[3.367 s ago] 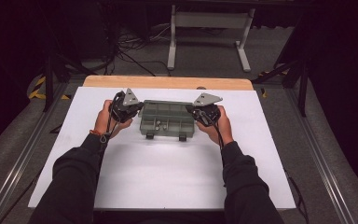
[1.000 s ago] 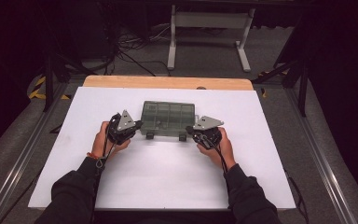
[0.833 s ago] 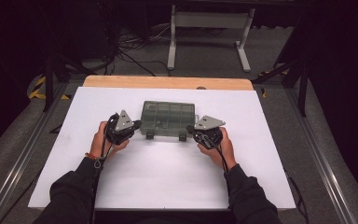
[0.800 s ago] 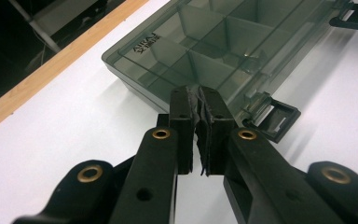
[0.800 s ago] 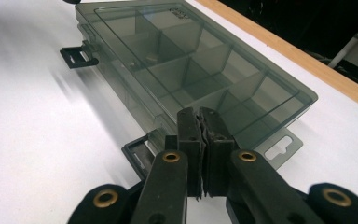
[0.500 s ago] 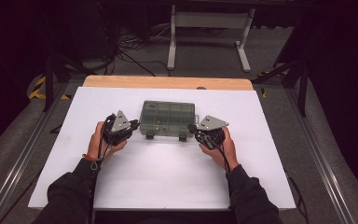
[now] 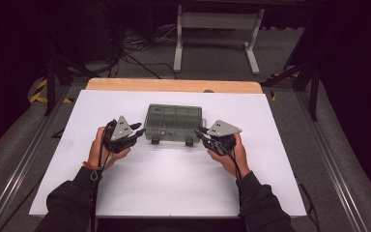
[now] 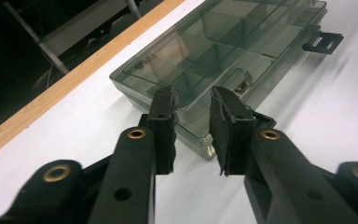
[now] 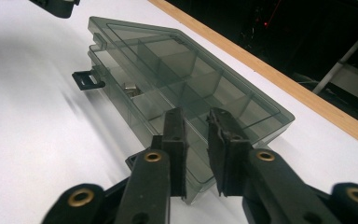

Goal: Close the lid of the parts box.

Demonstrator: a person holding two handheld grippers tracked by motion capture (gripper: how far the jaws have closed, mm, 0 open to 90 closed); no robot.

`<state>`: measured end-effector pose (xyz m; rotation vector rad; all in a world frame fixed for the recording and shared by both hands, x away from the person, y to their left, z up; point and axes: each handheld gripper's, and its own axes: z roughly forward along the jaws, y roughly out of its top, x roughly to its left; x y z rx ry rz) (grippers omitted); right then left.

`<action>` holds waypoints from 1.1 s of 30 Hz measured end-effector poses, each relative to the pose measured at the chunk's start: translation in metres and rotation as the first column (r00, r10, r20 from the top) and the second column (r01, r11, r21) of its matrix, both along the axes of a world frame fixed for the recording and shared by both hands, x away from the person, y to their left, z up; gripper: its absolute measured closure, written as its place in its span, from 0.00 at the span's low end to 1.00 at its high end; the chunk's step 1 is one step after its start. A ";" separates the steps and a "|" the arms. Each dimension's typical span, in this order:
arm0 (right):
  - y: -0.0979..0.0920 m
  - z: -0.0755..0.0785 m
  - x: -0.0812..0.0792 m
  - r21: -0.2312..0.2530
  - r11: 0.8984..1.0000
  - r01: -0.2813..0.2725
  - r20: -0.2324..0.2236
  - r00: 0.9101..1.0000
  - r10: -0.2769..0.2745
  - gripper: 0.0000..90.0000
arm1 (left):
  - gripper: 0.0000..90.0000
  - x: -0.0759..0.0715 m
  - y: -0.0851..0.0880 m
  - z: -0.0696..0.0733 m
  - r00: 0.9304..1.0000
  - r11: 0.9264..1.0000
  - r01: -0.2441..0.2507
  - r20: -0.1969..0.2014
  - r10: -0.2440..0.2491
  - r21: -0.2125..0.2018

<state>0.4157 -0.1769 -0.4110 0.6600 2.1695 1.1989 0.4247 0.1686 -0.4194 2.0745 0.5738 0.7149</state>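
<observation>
Both grippers are sitting lower and farther out than they were a few seconds ago, when we were holding them against the box's two ends; the box itself is lying where it was. We are holding the left gripper point(image 7: 136, 130) just off the near left corner of the smoky clear compartment box point(image 7: 174, 123), its jaws slightly parted with nothing between them, as the left gripper view is showing point(image 8: 193, 130). The right gripper point(image 7: 200, 133) is resting at the box's near right corner, its jaws likewise a little apart and empty in its own view point(image 9: 196, 149). Whether either tip is touching the plastic, we cannot tell.

One box is lying closed near the middle of the white tabletop point(image 7: 174, 179), with two black latches point(image 7: 155, 140) hanging off its near edge. In the gripper views we are seeing one small metallic piece point(image 9: 131, 87) in a front compartment. Beyond the white sheet a wooden strip point(image 7: 174, 85) is running along the far edge, and behind it a white frame stand point(image 7: 217, 21) is standing on the floor among dark cables point(image 7: 135, 48).
</observation>
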 end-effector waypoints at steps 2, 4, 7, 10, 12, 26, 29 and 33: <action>0.000 0.000 -0.001 0.002 1.000 0.000 0.006 1.000 0.000 0.81 | 0.74 -0.001 0.000 0.000 1.000 1.000 0.006 0.005 -0.006 0.006; -0.001 0.001 -0.002 0.007 1.000 0.002 0.010 1.000 -0.002 0.77 | 0.71 -0.002 -0.001 -0.001 1.000 1.000 0.001 0.008 -0.001 0.004; -0.001 0.001 -0.003 0.010 1.000 0.006 0.017 1.000 -0.006 0.68 | 0.64 -0.003 -0.001 -0.001 1.000 1.000 -0.008 0.016 0.008 -0.002; -0.001 0.002 -0.004 0.007 1.000 0.000 0.024 1.000 0.000 0.64 | 0.59 -0.004 0.000 -0.002 1.000 1.000 -0.005 0.012 0.005 -0.019; -0.001 0.002 -0.004 0.007 1.000 -0.004 0.028 1.000 0.003 0.58 | 0.54 -0.004 0.000 -0.002 1.000 1.000 -0.004 0.009 0.004 -0.013; -0.001 -0.001 -0.003 0.028 0.999 0.042 0.042 0.998 -0.043 0.25 | 0.20 -0.004 0.007 -0.006 0.998 0.996 -0.062 -0.005 0.062 -0.068; -0.002 -0.001 -0.002 0.029 0.998 0.060 0.050 0.997 -0.061 0.20 | 0.15 -0.004 0.008 -0.007 0.997 0.995 -0.071 -0.010 0.071 -0.073; -0.004 -0.001 -0.001 0.039 0.996 0.076 0.054 0.996 -0.078 0.13 | 0.10 -0.005 0.011 -0.007 0.998 0.994 -0.069 -0.011 0.069 -0.085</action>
